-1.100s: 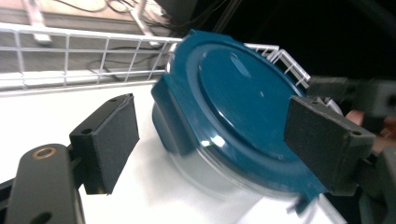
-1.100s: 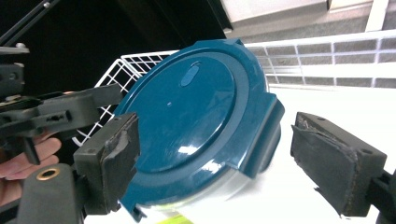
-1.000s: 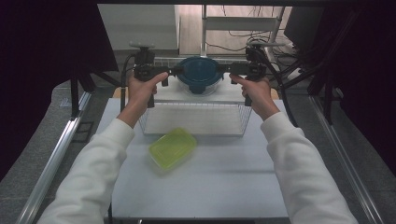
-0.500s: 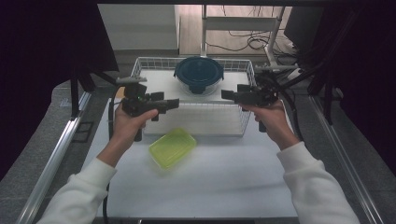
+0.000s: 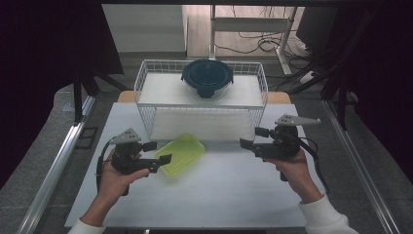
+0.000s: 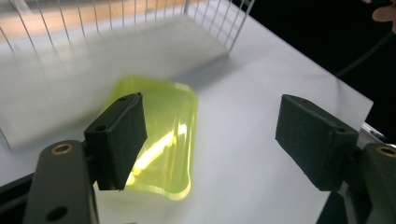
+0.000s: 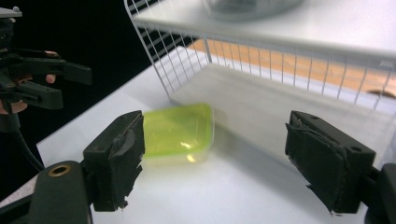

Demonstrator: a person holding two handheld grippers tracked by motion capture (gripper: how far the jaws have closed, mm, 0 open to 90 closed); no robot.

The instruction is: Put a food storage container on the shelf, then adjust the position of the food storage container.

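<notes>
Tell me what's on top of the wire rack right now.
On the wire rack's white top shelf sits a round glass bowl with a dark blue lid, near the middle. The lid hides whatever is inside. Nothing else shows on that shelf.

Beyond my tools, past the far edge of the white tabletop (image 5: 234, 195), I see a pale wall panel (image 5: 146, 24) and a strip of wooden floor (image 5: 243, 29) strewn with black cables (image 5: 253, 46). A grey desk frame (image 5: 253, 22) stands there on a slim leg. Dark curtains (image 5: 44, 58) close in outboard of both tools. Grey carpet (image 5: 29, 170) runs beside the tabletop, edged by metal rails (image 5: 58, 165). Light falls evenly from overhead.
</notes>
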